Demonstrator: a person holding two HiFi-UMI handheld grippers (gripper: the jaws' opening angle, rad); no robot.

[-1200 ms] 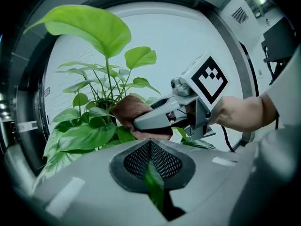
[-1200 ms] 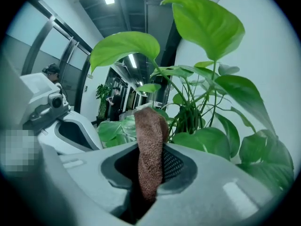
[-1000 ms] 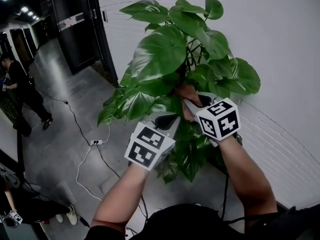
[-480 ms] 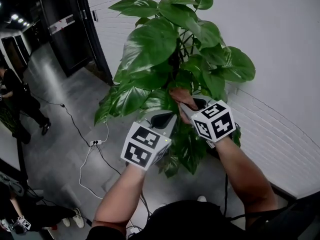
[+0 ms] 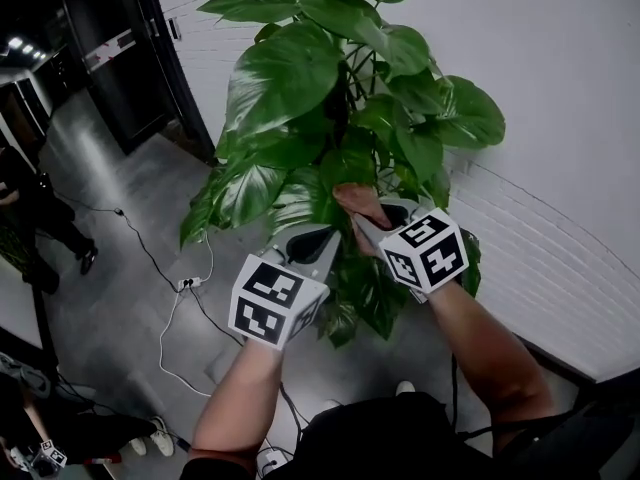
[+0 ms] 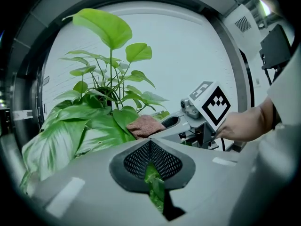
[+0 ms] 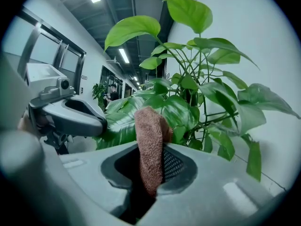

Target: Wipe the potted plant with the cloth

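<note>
While grey floor (image 5: 120,268) meets white brick wall (image 5: 560,88), left tool (image 6: 151,169) pinches a leaf (image 6: 155,187); right tool (image 7: 151,175) pinches cloth (image 7: 149,138).

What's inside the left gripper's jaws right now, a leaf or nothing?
A green leaf is pinched in the left gripper, jaws closed on it. The jaws cover most of it, so its stem cannot be seen.

Black top (image 5: 372,436), black-and-white marker cubes (image 5: 268,301)

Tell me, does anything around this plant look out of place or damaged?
Nothing looks damaged. The only untidy thing is loose cables trailing across the floor left of the potted plant; its leaves look whole.
</note>
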